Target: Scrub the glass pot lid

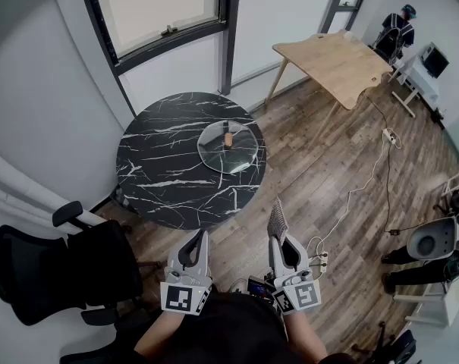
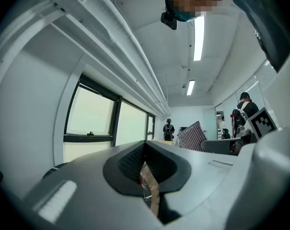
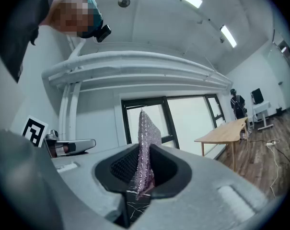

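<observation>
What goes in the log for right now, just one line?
left gripper shut, empty | right gripper shut on cloth | lid on table, untouched

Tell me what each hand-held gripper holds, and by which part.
The right hand-held gripper pinches a glittery scrub cloth by its lower end; the left hand-held gripper holds nothing.

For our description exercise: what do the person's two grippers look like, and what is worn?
Both the left gripper and right gripper are light grey, with black ribbed pads and white cubes bearing black square markers. The person wears a black top.
</observation>
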### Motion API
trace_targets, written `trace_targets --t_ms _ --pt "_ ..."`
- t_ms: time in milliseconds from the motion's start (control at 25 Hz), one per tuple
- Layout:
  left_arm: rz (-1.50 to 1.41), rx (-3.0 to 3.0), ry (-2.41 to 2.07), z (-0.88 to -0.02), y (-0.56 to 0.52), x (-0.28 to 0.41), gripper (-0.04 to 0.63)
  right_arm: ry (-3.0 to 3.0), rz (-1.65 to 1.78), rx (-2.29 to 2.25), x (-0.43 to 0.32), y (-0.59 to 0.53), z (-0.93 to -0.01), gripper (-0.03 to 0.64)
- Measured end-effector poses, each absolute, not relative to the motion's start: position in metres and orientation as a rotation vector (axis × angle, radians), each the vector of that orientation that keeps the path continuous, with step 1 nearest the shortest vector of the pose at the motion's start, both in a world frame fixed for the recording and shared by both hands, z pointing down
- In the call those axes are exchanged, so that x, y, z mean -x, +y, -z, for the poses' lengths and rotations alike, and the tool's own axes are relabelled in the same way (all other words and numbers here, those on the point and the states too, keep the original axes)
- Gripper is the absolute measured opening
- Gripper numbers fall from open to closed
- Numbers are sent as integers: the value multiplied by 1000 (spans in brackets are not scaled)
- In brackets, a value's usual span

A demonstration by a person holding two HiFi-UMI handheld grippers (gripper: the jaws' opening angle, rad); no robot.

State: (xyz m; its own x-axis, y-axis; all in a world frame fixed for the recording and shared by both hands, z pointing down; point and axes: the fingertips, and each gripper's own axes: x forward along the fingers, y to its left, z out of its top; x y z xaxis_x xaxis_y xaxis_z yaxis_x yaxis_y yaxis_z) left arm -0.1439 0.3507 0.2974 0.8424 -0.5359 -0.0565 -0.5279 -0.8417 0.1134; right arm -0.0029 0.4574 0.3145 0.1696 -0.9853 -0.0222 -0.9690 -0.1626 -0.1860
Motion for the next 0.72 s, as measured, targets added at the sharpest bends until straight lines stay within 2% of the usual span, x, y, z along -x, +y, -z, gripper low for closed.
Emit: trace_targets --t_ms 720 --pt "114 -2931 -855 -297 370 124 3 1899 179 2219 -18 477 -314 67"
